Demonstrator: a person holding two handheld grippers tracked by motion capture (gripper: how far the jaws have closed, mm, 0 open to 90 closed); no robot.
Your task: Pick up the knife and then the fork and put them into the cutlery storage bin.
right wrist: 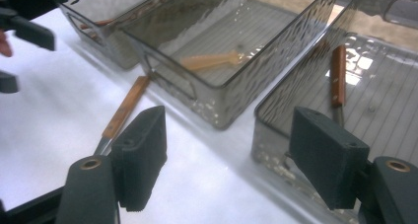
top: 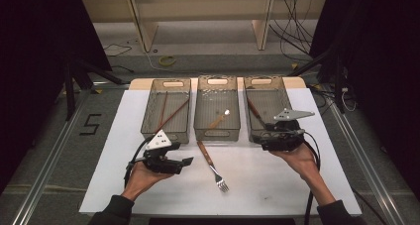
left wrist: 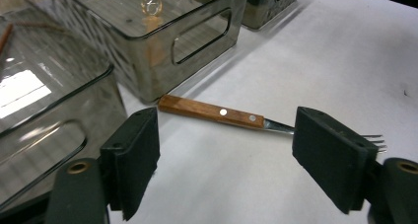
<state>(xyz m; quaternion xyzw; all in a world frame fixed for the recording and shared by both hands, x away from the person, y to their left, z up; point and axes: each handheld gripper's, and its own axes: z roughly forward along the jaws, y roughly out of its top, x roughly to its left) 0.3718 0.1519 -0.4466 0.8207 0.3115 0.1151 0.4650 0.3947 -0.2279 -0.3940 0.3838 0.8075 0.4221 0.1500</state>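
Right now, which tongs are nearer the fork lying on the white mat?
Left. The left tongs sit just left of the fork, jaws open toward it. The right tongs hover farther off, at the right bin's front edge.

dark sleeves, black claws, grey three-cornered plates

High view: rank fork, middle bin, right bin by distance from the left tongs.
1. Fork: on the white sheet just right of the left tongs.
2. Middle bin: beyond the fork's handle, centre of the row.
3. Right bin: far side, by the other hand.
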